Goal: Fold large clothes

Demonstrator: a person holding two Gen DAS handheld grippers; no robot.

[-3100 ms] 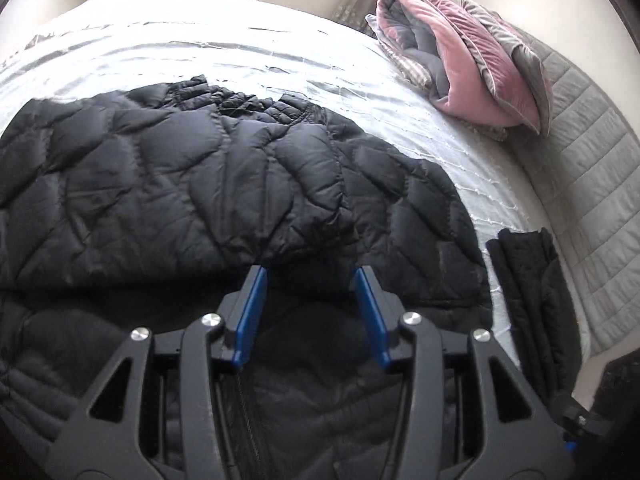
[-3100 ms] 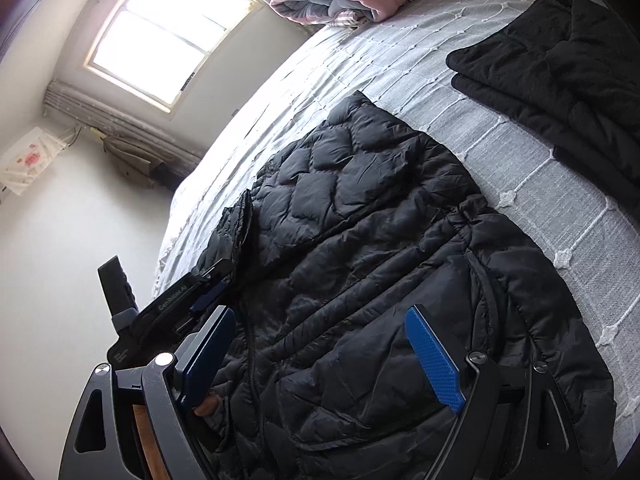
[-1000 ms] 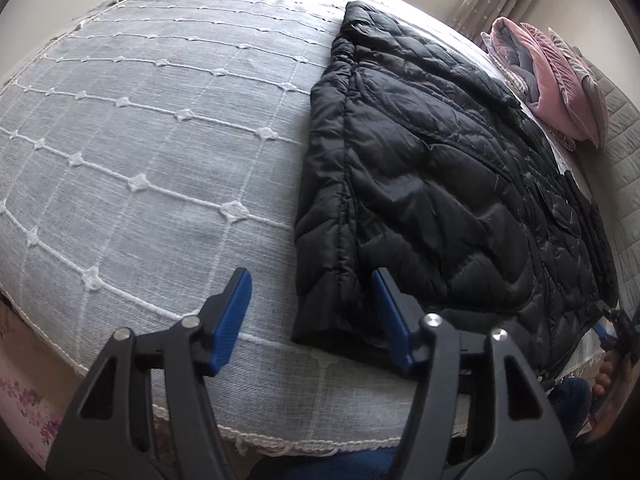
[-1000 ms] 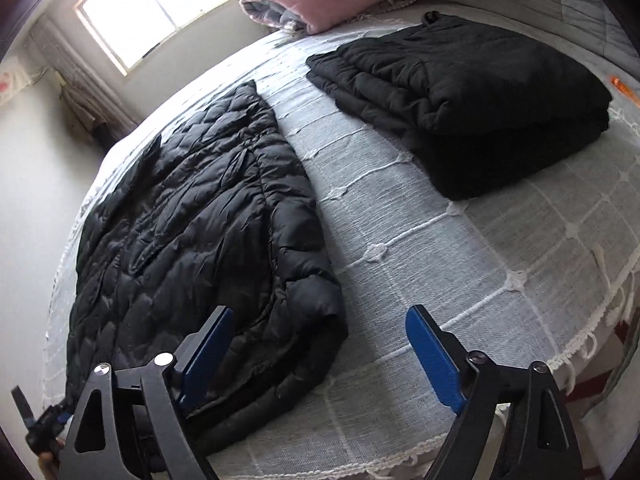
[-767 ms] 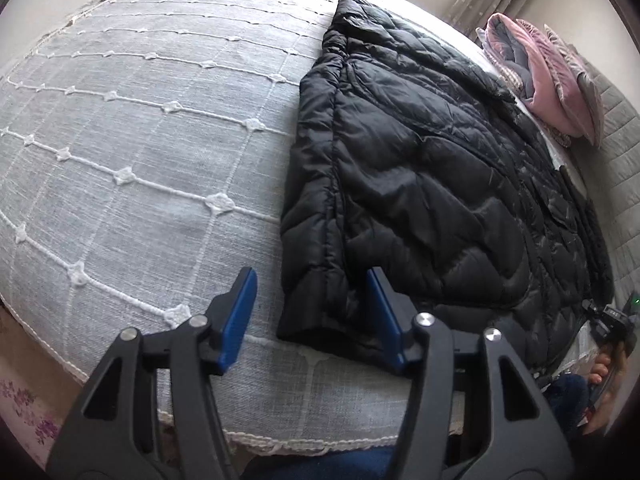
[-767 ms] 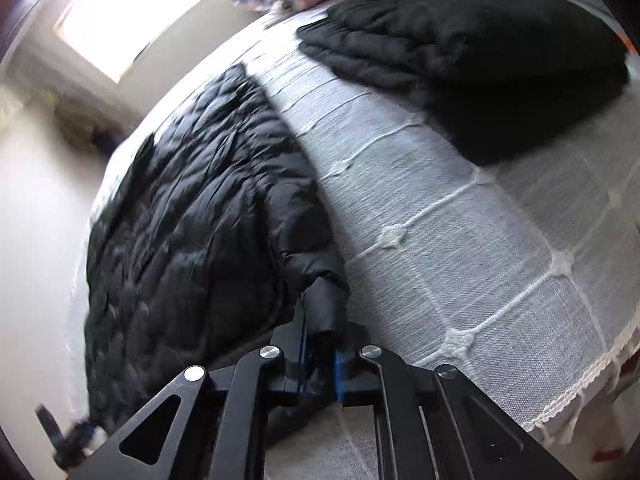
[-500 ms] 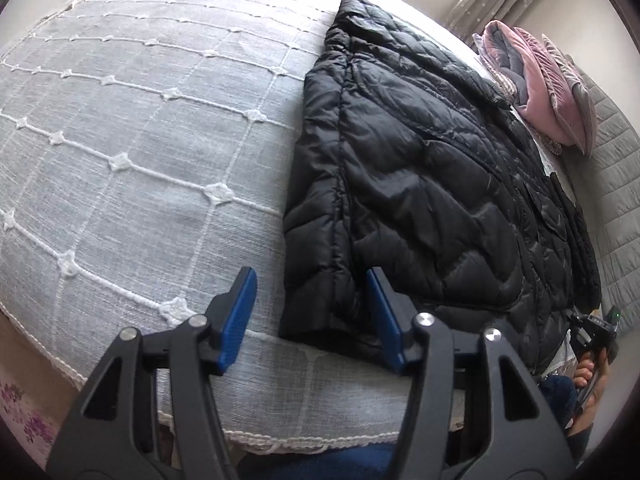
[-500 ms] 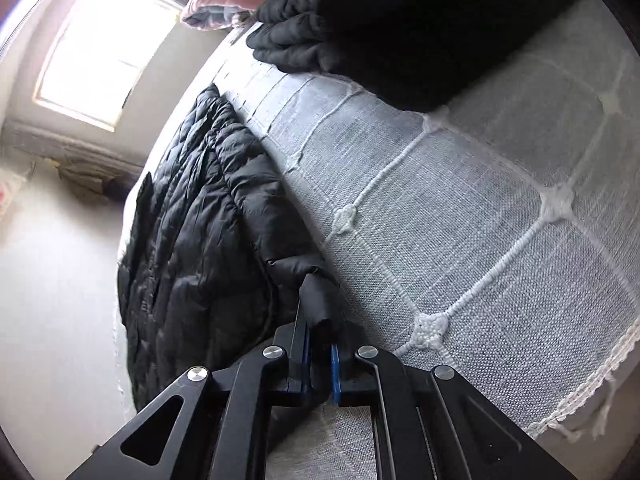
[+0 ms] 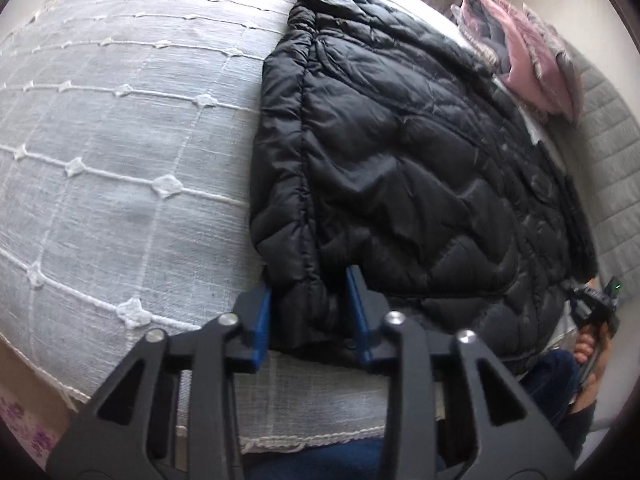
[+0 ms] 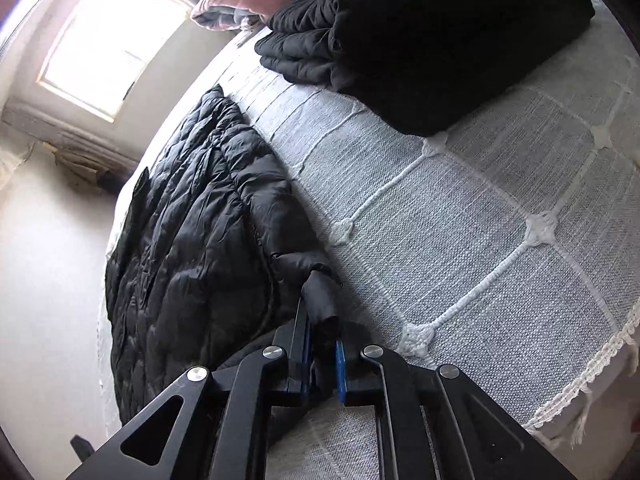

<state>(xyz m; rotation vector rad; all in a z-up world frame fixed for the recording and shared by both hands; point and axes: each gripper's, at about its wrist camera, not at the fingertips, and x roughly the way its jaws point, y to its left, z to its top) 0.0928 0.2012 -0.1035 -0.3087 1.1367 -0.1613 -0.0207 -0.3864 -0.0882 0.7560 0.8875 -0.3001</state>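
Note:
A black puffer jacket [image 9: 400, 160] lies flat across the white bedspread [image 9: 120, 160]. My left gripper [image 9: 308, 312] is at its near left hem corner. The jaws are closing, and the padded corner fills the gap between the blue pads. In the right wrist view the same jacket [image 10: 180, 240] stretches away to the left. My right gripper [image 10: 322, 344] pinches the jacket's other near corner, which sticks up between the pads. Its jaws are easing slightly open but still hold the fabric. The right gripper [image 9: 596, 308] also shows, small, at the far right of the left wrist view, in a hand.
A folded stack of black clothes [image 10: 420, 32] sits on the bedspread [image 10: 480, 240] to the right of the jacket. A pink quilt [image 9: 528, 68] is piled at the head of the bed. The fringed bed edge [image 10: 580, 380] runs close below both grippers. A bright window [image 10: 108, 40] is beyond.
The left jaws have narrowed onto the jacket's hem corner. The right gripper, open a second ago, shut on the other corner and has rolled while holding it.

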